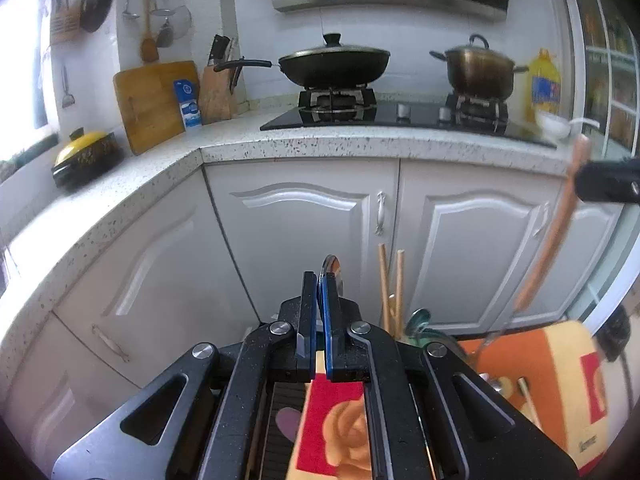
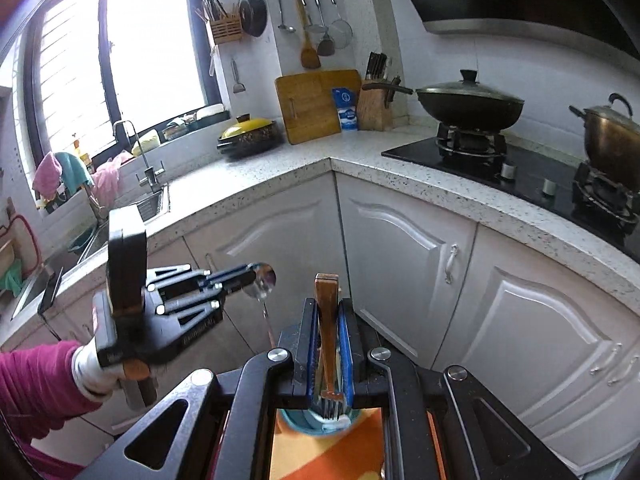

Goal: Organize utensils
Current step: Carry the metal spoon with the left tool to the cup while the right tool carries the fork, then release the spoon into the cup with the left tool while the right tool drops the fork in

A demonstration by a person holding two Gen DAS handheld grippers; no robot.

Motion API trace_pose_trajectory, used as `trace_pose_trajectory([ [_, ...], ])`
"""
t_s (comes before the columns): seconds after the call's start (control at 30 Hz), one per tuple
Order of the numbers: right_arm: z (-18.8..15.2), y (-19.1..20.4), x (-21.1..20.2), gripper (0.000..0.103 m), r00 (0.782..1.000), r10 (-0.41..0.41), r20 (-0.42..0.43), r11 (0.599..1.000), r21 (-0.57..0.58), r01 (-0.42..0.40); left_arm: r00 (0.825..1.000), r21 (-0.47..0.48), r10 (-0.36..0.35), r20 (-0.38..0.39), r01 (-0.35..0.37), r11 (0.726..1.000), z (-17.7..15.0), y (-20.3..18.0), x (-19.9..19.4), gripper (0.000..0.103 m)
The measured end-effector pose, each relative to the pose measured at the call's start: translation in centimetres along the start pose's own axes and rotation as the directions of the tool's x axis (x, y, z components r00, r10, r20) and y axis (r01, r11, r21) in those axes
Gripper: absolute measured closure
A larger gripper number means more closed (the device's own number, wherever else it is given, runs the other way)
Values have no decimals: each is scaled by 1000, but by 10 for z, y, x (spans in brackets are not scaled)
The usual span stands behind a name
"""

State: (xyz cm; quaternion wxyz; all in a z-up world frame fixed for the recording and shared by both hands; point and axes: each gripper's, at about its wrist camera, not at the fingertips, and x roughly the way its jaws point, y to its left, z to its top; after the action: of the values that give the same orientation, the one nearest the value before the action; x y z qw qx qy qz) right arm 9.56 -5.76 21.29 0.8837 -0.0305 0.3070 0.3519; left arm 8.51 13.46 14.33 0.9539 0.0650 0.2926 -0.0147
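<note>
My left gripper (image 1: pixel 320 280) is shut on a metal spoon (image 1: pixel 333 266); the right wrist view shows that gripper (image 2: pixel 250 276) holding the spoon (image 2: pixel 262 278) by its bowl, handle hanging down. My right gripper (image 2: pixel 327 304) is shut on a wooden-handled fork (image 2: pixel 327 320), tines down over a teal utensil cup (image 2: pixel 320 426). In the left wrist view the fork handle (image 1: pixel 552 236) hangs from the right gripper's finger (image 1: pixel 608 180) above the cup (image 1: pixel 420 320), which holds wooden chopsticks (image 1: pixel 390 288).
An orange patterned cloth (image 1: pixel 560 380) lies under the cup. Behind are white cabinet doors (image 1: pixel 300 232), a speckled counter (image 1: pixel 240 144), a stove with a wok (image 1: pixel 334 64) and a pot (image 1: pixel 480 66), a cutting board (image 2: pixel 316 102), and a sink (image 2: pixel 148 204) at left.
</note>
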Motion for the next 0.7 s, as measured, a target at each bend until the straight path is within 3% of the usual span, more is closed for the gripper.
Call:
trace_pose_trajectory([
  [0.37, -18, -17, 70, 94, 994, 13, -106, 999, 32, -9, 999, 50, 21, -45, -18, 999, -18, -12, 36, 102],
  [0.7, -27, -22, 70, 94, 992, 19, -122, 999, 34, -15, 998, 71, 22, -57, -18, 997, -26, -28, 47, 102],
])
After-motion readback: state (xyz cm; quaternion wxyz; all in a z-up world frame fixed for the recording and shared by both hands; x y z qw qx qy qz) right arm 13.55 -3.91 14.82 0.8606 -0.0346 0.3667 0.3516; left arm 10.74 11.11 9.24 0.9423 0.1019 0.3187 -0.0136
